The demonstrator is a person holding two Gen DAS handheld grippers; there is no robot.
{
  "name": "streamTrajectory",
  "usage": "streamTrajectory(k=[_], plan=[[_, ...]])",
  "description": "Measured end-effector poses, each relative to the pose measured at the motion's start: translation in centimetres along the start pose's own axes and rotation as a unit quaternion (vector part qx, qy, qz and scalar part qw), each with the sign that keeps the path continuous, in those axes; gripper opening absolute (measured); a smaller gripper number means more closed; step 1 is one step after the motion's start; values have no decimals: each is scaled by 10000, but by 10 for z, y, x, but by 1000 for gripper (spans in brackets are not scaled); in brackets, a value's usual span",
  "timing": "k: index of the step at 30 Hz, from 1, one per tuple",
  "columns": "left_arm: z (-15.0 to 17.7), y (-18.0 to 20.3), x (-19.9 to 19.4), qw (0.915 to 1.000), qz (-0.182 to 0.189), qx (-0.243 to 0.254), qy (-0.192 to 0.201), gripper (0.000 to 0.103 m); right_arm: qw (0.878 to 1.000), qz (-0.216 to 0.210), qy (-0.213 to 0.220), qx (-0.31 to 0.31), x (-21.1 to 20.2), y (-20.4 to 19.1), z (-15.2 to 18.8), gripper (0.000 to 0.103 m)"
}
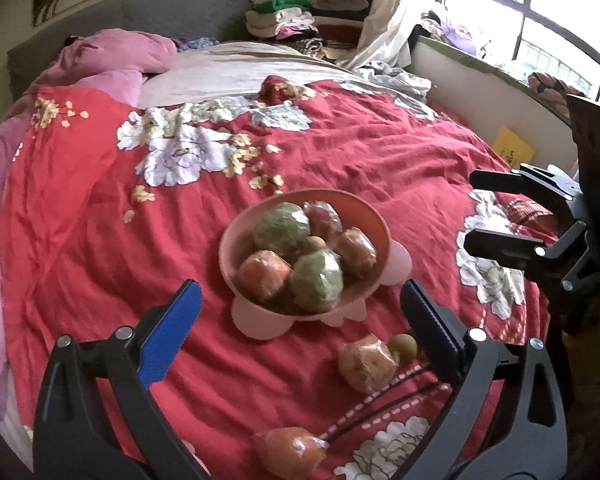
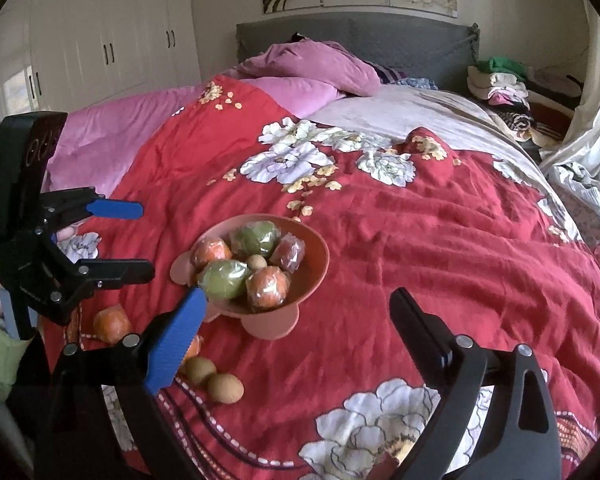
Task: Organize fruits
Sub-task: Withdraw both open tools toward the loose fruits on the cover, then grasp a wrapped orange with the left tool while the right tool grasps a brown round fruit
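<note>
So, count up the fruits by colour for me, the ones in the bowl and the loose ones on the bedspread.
Orange fruits: 4 (2 in the bowl, 2 on the bedspread)
Green fruits: 2, both in the bowl
Red fruit: 1, in the bowl
Small brown fruits: 3 (1 in the bowl, 2 on the bedspread)
Total: 10

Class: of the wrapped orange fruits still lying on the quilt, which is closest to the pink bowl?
The wrapped orange fruit beside the small brown fruit; the other lies farther away.

Left hand-held gripper [image 1: 300, 312] and right hand-held gripper [image 2: 296, 312], jaws wide, empty
</note>
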State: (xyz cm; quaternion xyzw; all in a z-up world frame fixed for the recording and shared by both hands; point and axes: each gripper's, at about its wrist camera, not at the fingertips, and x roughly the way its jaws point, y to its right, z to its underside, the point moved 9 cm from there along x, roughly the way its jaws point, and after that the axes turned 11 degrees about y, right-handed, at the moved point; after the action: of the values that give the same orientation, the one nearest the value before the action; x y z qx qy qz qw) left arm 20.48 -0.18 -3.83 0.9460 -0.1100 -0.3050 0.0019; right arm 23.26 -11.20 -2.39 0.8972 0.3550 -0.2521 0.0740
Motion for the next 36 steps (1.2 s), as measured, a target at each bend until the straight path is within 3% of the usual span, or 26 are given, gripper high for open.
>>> streamTrajectory(k=[15,24,27,32,36], plan=[[31,13,-2,9994,163,109,-297,93,9987,127,-367,-318,-7,-9,34,93],[51,31,5,9963,374,542,-548,93,9954,-74,-662,-691,-2,-27,53,93],[60,37,8,9942,461,714,-660,88,9938,-158,-757,-793,1,-32,59,92],[71,40,15,9909,617,871,-815,81,9910,-261,-943,-909,10,-36,67,78],[74,38,17,9898,656,899,-894,71,9884,-428,-1102,-953,16,-40,74,61]])
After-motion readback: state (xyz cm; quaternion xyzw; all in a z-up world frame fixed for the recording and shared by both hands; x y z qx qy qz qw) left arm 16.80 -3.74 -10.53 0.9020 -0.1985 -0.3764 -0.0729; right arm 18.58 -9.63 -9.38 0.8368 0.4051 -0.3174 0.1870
